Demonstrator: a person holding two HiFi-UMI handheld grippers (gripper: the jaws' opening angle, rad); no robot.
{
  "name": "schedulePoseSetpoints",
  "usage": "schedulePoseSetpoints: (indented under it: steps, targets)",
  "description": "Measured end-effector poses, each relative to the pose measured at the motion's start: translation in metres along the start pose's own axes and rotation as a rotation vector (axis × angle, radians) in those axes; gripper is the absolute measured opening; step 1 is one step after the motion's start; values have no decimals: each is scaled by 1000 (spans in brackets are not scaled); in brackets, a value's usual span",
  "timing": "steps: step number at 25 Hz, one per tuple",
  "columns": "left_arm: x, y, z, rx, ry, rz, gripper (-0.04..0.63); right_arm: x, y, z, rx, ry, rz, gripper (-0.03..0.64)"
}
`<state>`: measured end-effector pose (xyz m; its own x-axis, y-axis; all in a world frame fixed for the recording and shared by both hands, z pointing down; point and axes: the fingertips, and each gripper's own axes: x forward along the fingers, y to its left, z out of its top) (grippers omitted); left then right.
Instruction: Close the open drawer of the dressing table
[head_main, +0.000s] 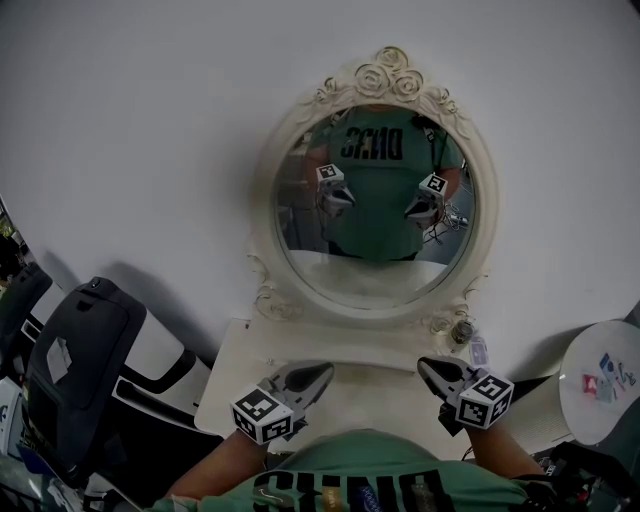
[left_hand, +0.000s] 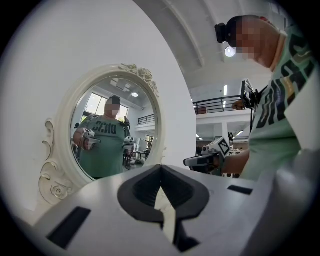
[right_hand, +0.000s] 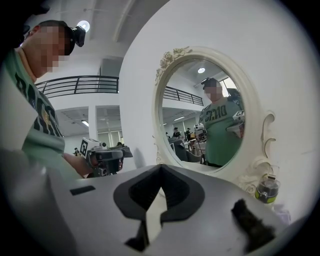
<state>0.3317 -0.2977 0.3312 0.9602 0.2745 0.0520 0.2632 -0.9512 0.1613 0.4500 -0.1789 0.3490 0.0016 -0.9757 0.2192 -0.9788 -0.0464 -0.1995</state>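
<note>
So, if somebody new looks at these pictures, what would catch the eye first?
The oval white mirror with carved roses dominates the head view, standing at the back of the white dressing table and reflecting the person in a green shirt. Below it, the left gripper and the right gripper are held over the tabletop, both with jaws shut and empty. A black chair stands at the left.
</note>
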Motion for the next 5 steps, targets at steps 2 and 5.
schedulePoseSetpoints:
  steps: [2, 5]
  targets:
    - [1, 1, 1, 0, -1, -1, 9, -1, -2, 1, -3, 0, -2, 11]
    - [2, 1, 2, -1, -2, -2, 9, -1, -2, 3, -9, 0, -2, 11]
